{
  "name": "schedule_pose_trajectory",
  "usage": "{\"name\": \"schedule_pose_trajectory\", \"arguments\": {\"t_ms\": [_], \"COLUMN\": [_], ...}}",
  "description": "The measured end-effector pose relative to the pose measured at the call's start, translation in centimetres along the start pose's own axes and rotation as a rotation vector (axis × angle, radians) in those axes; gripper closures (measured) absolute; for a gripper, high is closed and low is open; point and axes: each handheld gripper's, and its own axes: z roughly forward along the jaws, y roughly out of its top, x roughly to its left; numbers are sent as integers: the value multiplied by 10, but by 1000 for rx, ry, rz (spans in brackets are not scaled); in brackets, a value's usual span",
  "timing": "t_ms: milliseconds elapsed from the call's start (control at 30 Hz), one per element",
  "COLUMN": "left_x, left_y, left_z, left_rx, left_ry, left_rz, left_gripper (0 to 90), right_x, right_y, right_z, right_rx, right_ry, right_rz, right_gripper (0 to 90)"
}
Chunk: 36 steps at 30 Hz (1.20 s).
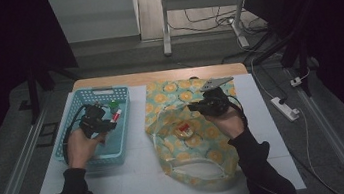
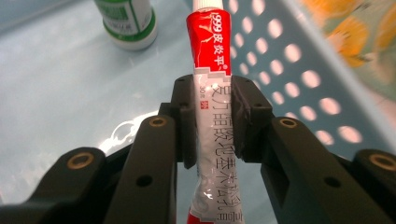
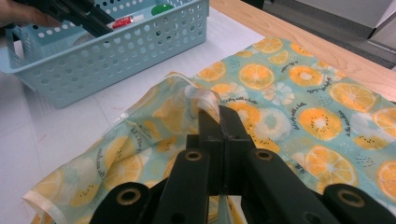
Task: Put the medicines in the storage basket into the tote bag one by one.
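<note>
A red and white tube (image 2: 212, 84) with printed characters is clamped between the jaws of my left gripper (image 2: 212, 119), lifted a little over the floor of a light blue perforated basket (image 1: 65, 141). In the high view the left gripper (image 1: 108, 123) is inside that basket with the tube (image 1: 116, 116) pointing to the right wall. My right gripper (image 3: 219, 114) is shut on the pinched rim of an orange-print fabric bag (image 3: 299, 107), holding its mouth up. The bag (image 1: 201, 143) lies right of the basket; a small red and yellow item (image 1: 183, 130) rests inside its opening.
A white bottle with a green label (image 2: 128, 23) stands in the basket, its green cap (image 1: 112, 105) near the far wall. The basket and bag sit on a white mat (image 1: 136, 182) over a wooden table (image 1: 157, 76). A power strip (image 1: 285, 108) lies on the floor at right.
</note>
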Motion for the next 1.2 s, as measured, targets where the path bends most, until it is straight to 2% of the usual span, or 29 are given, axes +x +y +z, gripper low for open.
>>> {"name": "schedule_pose_trajectory", "arguments": {"t_ms": [200,567,700,900,1200], "left_x": [-3,-12,-15,-27,-47], "left_y": [2,5,6,11,19], "left_z": [-11,-31,-36,-44,-53], "left_rx": [-51,-110,-123,-150,-183], "left_ry": [-10,-23,-42,-67,-135], "left_rz": [4,36,42,69,98], "left_gripper": [722,722,722,722,722], "right_x": [0,-1,-1,-2,-2], "right_y": [0,0,0,0,0], "right_z": [-1,-2,-2,-2,-3], "right_rx": [-4,-6,-7,-7,-9], "right_ry": [-3,-6,-6,-6,-3], "right_rz": [1,2,3,4,8], "right_gripper": [899,899,899,899,900]}}
